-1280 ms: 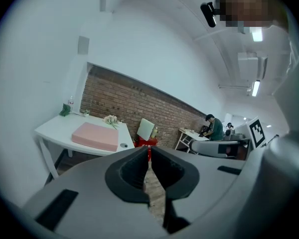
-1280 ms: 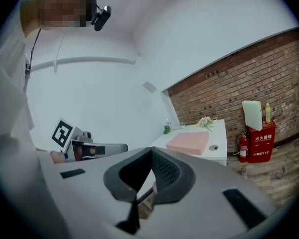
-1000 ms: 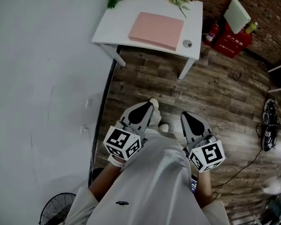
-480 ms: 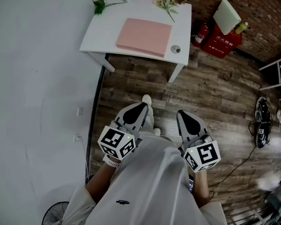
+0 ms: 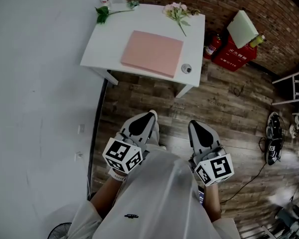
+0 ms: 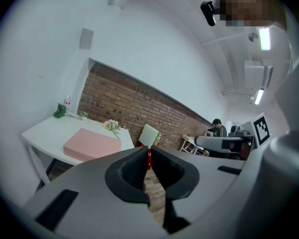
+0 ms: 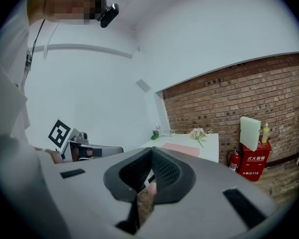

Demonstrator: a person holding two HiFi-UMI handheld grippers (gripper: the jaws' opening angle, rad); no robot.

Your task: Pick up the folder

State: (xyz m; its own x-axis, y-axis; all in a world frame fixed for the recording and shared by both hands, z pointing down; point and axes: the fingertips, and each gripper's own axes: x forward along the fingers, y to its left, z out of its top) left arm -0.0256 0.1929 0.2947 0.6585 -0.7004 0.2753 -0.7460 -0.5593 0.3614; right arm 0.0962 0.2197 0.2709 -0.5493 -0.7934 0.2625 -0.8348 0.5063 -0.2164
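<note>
Above the wooden floor point(image 5: 224, 108), the left hand-held gripper point(image 5: 149, 115) and the right hand-held gripper point(image 5: 195, 125) hover side by side, jaws pressed together, holding nothing. Well ahead, the pink folder point(image 5: 152, 53) lies flat on the white bench point(image 5: 107, 41), near a flower sprig point(image 5: 177, 11).

The folder point(image 5: 152, 53) is pink and closed (a flat rectangle), lying on the white desk point(image 5: 104, 44), slightly turned, near its front edge.
</note>
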